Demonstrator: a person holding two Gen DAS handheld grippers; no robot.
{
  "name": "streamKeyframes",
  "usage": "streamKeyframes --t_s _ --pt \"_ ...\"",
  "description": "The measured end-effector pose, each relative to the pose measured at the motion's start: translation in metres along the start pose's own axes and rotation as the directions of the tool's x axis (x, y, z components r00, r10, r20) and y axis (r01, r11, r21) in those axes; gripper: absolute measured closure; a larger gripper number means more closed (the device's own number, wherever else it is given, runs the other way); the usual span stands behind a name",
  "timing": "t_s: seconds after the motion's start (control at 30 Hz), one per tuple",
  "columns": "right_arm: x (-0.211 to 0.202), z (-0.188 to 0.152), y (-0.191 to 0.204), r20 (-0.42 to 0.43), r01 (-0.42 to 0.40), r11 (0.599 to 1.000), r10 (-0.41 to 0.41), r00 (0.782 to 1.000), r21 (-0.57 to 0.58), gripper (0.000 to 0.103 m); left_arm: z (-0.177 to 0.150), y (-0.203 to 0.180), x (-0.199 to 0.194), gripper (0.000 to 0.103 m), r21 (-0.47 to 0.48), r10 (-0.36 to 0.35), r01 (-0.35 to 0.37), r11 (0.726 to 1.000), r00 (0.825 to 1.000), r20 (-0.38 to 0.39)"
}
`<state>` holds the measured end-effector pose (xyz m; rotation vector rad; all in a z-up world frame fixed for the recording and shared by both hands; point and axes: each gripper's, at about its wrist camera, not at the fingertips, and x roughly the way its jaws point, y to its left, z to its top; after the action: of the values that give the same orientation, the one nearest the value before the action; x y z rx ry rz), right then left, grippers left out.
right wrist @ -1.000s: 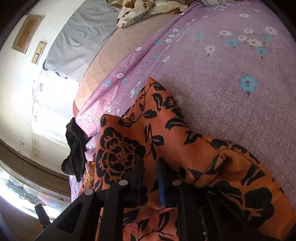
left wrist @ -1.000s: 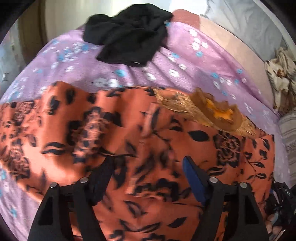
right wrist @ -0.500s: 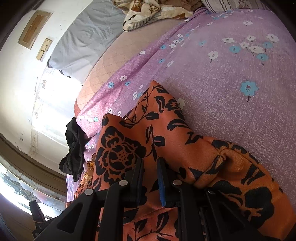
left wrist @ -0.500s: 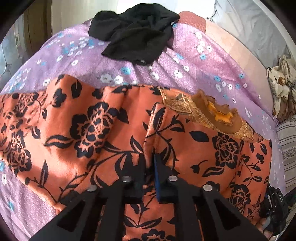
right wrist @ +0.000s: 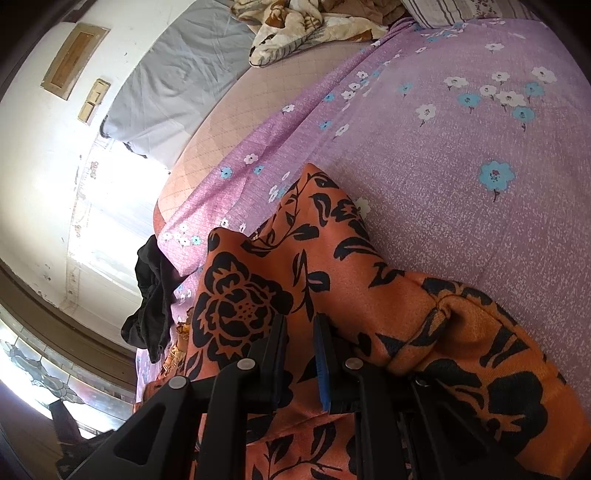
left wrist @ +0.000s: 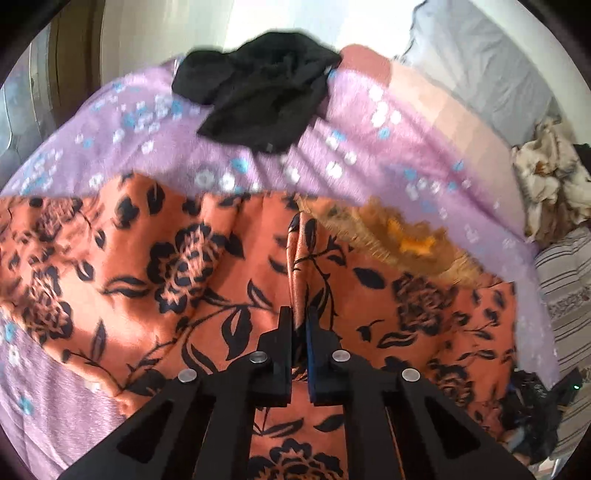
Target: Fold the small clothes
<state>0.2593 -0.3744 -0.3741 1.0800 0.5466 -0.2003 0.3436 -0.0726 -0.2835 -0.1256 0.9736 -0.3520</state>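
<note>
Clamping orange floral garment with left gripper and right gripper; lifting both evenly over purple bedsheet, keeping fold edge taut.

garment: orange, black floral | bedsheet: purple, blue-white flowers | clothing heap: black

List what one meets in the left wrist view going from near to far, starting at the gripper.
Left gripper, shut on the orange garment → purple sheet → black garment → wall.
</note>
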Motion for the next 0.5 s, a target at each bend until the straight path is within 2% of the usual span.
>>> streamKeyframes --t_s 0.07,0.2,0.37,0.5 --pt "0.000 0.000 0.000 0.000 0.000 1.000 0.000 1.000 0.000 0.087 0.001 -0.002 -0.014 0.097 0.022 -0.014 0.014 1.000 0.999 0.032" --pt "0.000 0.000 -0.001 0.002 -0.001 1.000 0.001 1.000 -0.001 0.087 0.000 0.007 -0.031 0.098 0.005 -0.026 0.026 1.000 0.999 0.041" --pt "0.000 0.001 -0.001 0.004 -0.001 1.000 0.001 1.000 -0.002 0.087 -0.010 0.036 -0.029 0.098 -0.044 0.022 -0.023 0.999 0.999 -0.026" --pt "0.000 0.002 -0.001 0.006 -0.003 1.000 0.003 1.000 0.001 0.087 -0.014 0.061 -0.025 0.099 -0.056 0.114 -0.117 0.992 0.991 -0.063"
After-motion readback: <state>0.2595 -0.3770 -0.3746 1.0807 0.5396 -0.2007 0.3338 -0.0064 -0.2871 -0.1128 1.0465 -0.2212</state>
